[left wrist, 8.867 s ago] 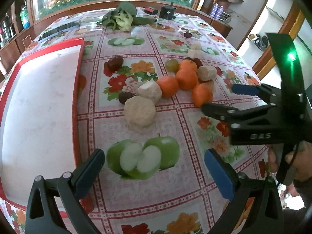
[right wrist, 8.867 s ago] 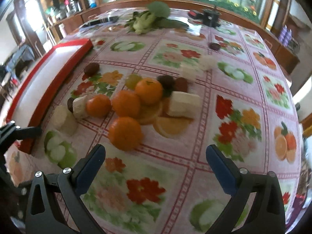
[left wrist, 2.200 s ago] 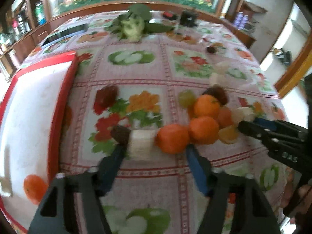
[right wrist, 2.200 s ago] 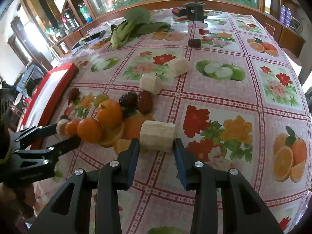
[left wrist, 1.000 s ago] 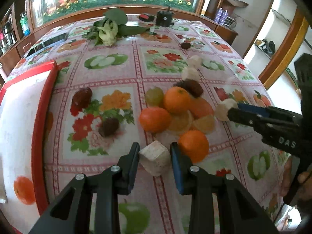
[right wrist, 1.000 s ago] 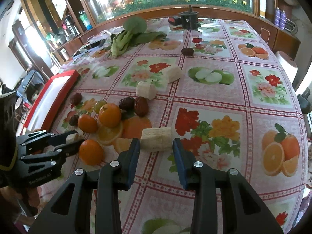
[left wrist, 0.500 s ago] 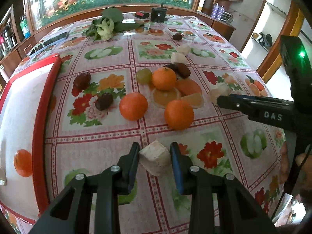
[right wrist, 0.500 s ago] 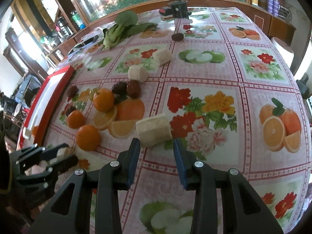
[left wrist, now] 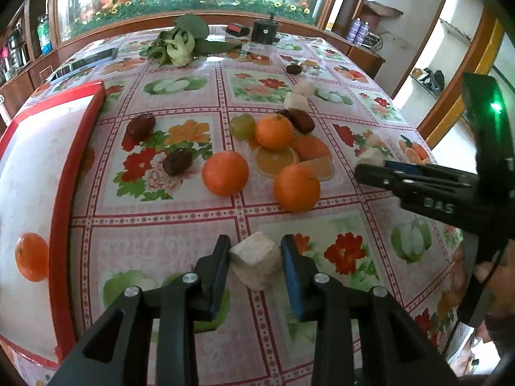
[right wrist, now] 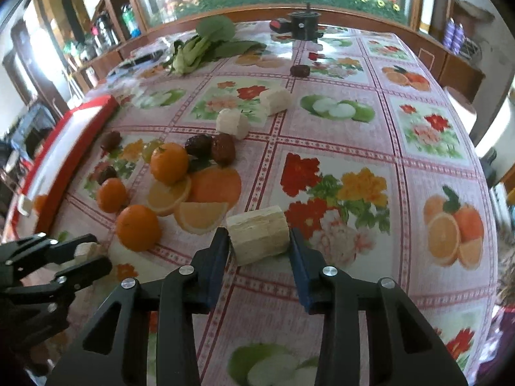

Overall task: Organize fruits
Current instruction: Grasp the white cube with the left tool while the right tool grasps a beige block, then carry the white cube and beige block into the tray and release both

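My left gripper (left wrist: 255,262) is shut on a pale fruit chunk (left wrist: 254,263), held above the table's near part. My right gripper (right wrist: 259,243) is shut on a pale ribbed fruit chunk (right wrist: 257,234); it also shows at the right of the left wrist view (left wrist: 370,160). On the flowered tablecloth lie three whole oranges (left wrist: 225,173), (left wrist: 296,188), (left wrist: 274,131), a green grape (left wrist: 242,126), dark dates (left wrist: 177,161), (left wrist: 140,126), (left wrist: 302,119) and two more pale chunks (right wrist: 232,123), (right wrist: 275,100). One orange (left wrist: 31,256) sits on the red-rimmed white tray (left wrist: 77,148).
Leafy greens (left wrist: 180,43) lie at the far side, with a black round device (left wrist: 265,30) and a lone date (left wrist: 293,69) beyond. A small pale piece (right wrist: 24,205) lies on the tray. The table edge drops off at the right.
Both grippers have kept their chunks and pulled back toward the near side of the table, away from the fruit pile. The fruit on the table has not moved.
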The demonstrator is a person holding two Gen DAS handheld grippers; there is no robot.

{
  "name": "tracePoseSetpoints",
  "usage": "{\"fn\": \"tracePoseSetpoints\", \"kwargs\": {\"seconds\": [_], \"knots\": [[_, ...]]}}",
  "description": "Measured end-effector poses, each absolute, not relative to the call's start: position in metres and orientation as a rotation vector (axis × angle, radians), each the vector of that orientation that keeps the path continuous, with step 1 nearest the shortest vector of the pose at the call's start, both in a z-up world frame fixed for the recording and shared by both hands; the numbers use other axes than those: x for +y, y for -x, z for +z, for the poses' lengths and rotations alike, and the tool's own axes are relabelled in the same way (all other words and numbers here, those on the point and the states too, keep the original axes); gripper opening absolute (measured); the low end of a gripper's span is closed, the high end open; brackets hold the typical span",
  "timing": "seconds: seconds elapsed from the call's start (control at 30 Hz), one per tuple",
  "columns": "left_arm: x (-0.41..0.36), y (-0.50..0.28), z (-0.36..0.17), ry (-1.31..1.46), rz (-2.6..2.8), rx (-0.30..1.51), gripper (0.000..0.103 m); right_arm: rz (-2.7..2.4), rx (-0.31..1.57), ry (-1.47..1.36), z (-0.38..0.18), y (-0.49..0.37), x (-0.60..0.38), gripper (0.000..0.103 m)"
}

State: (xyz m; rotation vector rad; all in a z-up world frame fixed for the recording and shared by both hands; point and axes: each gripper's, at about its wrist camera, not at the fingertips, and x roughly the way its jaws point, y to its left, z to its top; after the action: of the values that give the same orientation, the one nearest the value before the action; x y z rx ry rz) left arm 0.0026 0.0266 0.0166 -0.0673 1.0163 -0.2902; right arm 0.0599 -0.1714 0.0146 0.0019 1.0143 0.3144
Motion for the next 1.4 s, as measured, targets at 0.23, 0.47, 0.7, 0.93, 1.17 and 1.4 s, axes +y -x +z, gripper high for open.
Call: {"fn": "tracePoseSetpoints", "kwargs": {"seconds": [0.23, 0.47, 0.7, 0.93, 1.17, 1.4], "knots": [[0.014, 0.015, 0.02, 0.027, -0.305, 1.009, 0.035, 0.334, 1.012, -0.045, 0.025, -0.034, -0.177, 0.037], [0.005, 0.026, 0.025, 0.014, -0.344, 1.009, 0.035, 0.315, 1.029, -0.053, 0.023, -0.018, -0.174, 0.037], [0.017, 0.033, 0.039, 0.028, -0.338, 0.973, 0.035, 0.332, 1.025, -0.031, 0.03, -0.014, -0.151, 0.037], [0.044, 0.036, 0.053, 0.04, -0.305, 0.936, 0.035, 0.393, 1.008, 0.013, 0.042, -0.016, -0.108, 0.037], [0.088, 0.038, 0.062, 0.084, -0.241, 0.911, 0.035, 0.47, 0.993, 0.046, 0.051, -0.021, -0.059, 0.037], [0.143, 0.033, 0.069, 0.119, -0.132, 0.889, 0.035, 0.563, 0.986, 0.095, 0.058, -0.027, -0.003, 0.037]]}}
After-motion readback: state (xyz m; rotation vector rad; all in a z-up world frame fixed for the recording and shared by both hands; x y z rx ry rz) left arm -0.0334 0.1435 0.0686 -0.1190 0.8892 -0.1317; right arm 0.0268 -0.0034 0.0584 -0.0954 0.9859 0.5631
